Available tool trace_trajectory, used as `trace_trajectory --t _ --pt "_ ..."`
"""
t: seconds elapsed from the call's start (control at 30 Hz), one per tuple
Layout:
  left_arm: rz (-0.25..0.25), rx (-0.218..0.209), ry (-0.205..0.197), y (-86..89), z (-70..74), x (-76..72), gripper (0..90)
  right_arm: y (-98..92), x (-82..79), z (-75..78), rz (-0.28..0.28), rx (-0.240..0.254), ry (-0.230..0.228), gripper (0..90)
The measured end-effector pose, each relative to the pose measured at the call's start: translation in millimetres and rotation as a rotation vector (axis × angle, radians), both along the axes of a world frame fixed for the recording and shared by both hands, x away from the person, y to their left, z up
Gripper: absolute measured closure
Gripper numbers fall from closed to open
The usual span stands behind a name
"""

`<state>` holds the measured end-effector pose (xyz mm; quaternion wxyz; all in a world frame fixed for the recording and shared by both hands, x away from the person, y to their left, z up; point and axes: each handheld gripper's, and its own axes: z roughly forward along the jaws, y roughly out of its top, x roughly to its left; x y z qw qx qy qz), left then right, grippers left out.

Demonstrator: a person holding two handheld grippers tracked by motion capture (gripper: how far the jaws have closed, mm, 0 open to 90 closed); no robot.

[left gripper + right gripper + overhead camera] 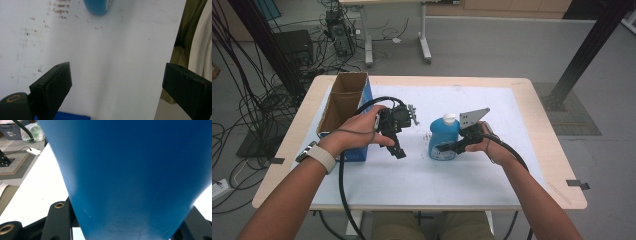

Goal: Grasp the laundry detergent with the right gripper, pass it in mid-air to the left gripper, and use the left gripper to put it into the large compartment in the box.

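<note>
A blue bottle point(442, 131) with a white cap point(449, 118) stands upright near the middle of the white sheet point(452, 175). My right gripper point(446, 145) comes in from the right and is shut on the bottle's lower body. In the right gripper view the blue bottle point(130, 170) sits between both jaws of that gripper point(127, 225). My left gripper point(393, 145) hangs to the left of the bottle and points down at the sheet. Its jaws point(116, 75) stand wide apart over bare sheet, with nothing between them. The bottle's base point(97, 6) shows at the top of that view.
An open-topped cardboard box point(343, 102) with a blue side stands at the table's left, right beside my left hand. The wooden table rim point(542, 125) borders the sheet. Cables, a computer tower and desk legs stand on the floor beyond the table.
</note>
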<state>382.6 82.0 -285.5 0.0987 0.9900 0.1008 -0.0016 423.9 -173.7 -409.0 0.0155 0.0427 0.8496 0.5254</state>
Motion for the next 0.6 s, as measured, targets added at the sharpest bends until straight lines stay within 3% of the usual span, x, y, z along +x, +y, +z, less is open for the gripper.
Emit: trace_trajectory --t 0.6 --pt "0.015 0.001 -0.007 0.4 1.2 -2.3 9.2 0.0 0.6 -0.3 0.000 0.005 0.009 43.0"
